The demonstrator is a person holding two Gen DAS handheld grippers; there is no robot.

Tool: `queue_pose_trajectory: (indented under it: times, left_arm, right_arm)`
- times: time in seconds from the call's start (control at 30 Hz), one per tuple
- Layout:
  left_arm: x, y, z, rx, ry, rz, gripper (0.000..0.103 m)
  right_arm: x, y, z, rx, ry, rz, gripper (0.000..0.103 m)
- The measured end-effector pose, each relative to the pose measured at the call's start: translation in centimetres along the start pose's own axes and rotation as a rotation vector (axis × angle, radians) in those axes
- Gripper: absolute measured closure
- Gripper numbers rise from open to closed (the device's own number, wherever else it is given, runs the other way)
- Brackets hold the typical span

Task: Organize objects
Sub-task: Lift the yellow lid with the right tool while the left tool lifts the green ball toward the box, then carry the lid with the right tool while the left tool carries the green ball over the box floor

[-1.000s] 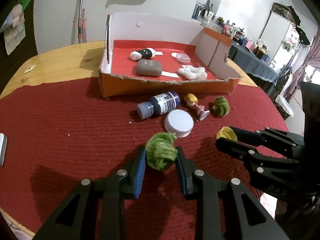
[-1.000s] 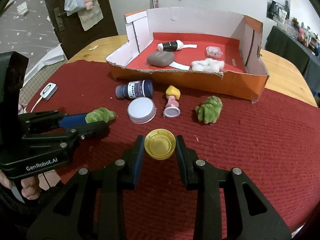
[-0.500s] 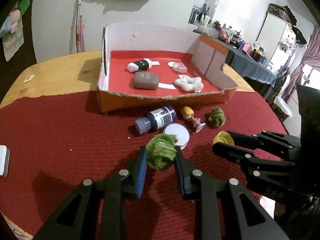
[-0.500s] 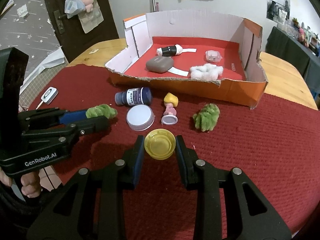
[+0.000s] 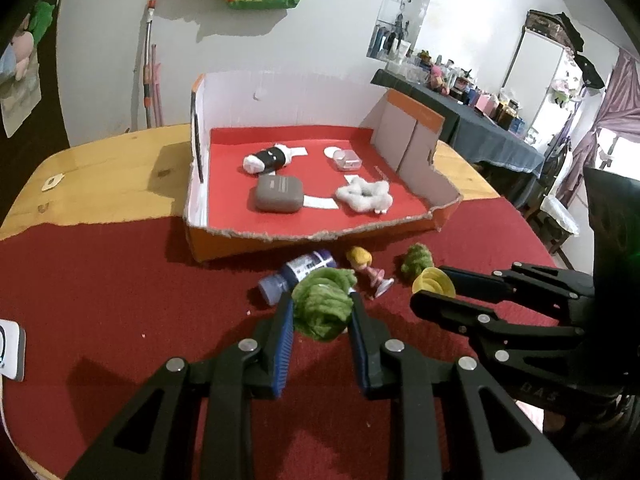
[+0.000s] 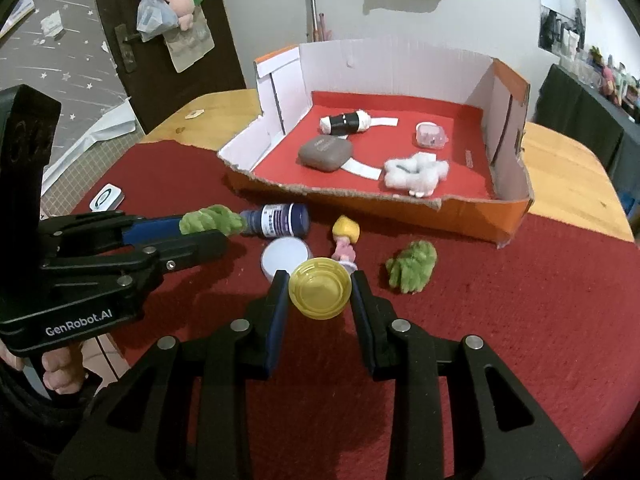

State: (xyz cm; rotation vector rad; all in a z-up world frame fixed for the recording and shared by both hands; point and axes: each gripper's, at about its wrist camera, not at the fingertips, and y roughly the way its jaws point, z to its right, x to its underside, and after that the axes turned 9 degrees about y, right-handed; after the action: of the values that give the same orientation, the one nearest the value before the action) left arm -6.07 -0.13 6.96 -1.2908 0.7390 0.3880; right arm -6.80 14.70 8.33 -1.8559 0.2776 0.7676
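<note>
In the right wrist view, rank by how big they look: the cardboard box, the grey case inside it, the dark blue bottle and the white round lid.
1. cardboard box
2. dark blue bottle and grey case: alike, unranked
3. white round lid, partly hidden, so unsure

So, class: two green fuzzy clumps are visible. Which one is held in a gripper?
The green fuzzy clump clamped in the left gripper; the other clump lies loose on the red cloth.

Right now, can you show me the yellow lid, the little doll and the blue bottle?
yellow lid (image 6: 320,290), right wrist view, middle of its top.
little doll (image 6: 346,229), right wrist view, its yellow hair.
blue bottle (image 6: 280,220), right wrist view, its label.
</note>
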Motion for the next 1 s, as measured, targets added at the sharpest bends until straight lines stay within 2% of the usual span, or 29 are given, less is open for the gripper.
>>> queue_pose_trajectory:
  times: [0.4,1.0]
  left_arm:
    - [-2.7,0.4,-0.7,-0.007,0.009,0.018,0.076]
    - [-5.4,2.7,-2.2,-0.012,0.007,-0.006,0.076]
  right_arm:
    - [-2.3,-0.4,0.0,-0.018,-0.015,0.012,0.074]
    - [-5.9,0.3,0.7,-0.018,-0.013,0.019,0.074]
